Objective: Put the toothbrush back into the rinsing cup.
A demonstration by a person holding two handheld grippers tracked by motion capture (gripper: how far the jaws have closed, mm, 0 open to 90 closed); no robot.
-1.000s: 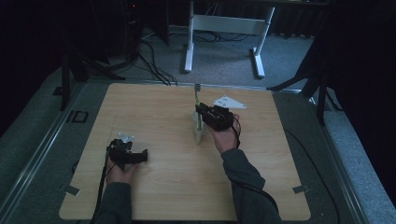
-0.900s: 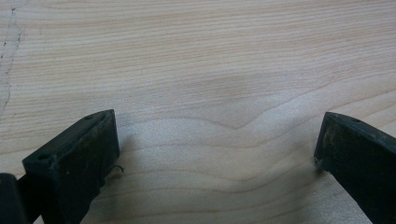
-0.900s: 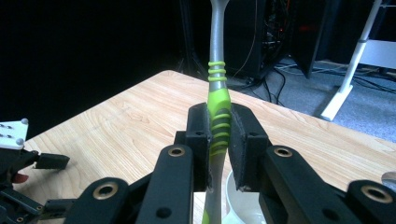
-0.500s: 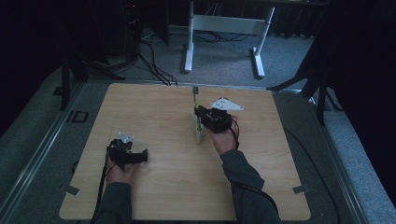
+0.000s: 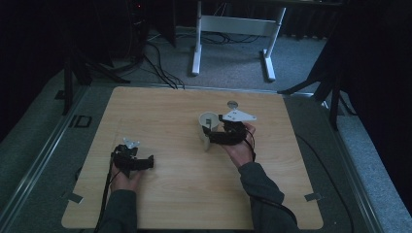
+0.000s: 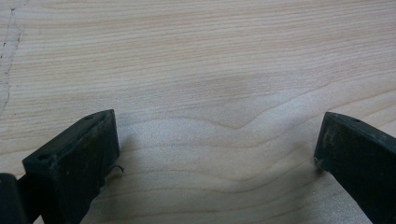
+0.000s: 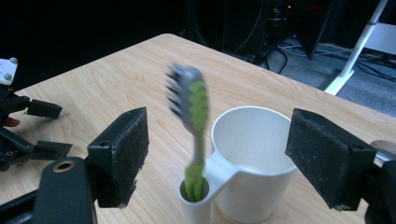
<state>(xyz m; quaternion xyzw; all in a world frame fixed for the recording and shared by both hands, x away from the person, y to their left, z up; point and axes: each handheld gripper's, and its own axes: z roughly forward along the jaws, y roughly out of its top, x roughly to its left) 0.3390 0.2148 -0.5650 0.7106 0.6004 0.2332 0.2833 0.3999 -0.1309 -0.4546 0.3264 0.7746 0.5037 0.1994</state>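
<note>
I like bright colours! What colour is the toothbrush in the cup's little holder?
The toothbrush is grey and lime green, clearest in the right gripper view.

surface: light wooden table [image 5: 160, 111]; on it: white cup [image 7: 252, 158] | small round disc [image 5: 232, 103] near far edge

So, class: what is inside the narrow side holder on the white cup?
A green and grey toothbrush stands in the side holder of the white cup, bristles up. Its handle's lower end is hidden inside the tube. The main bowl looks empty as far as visible.
</note>
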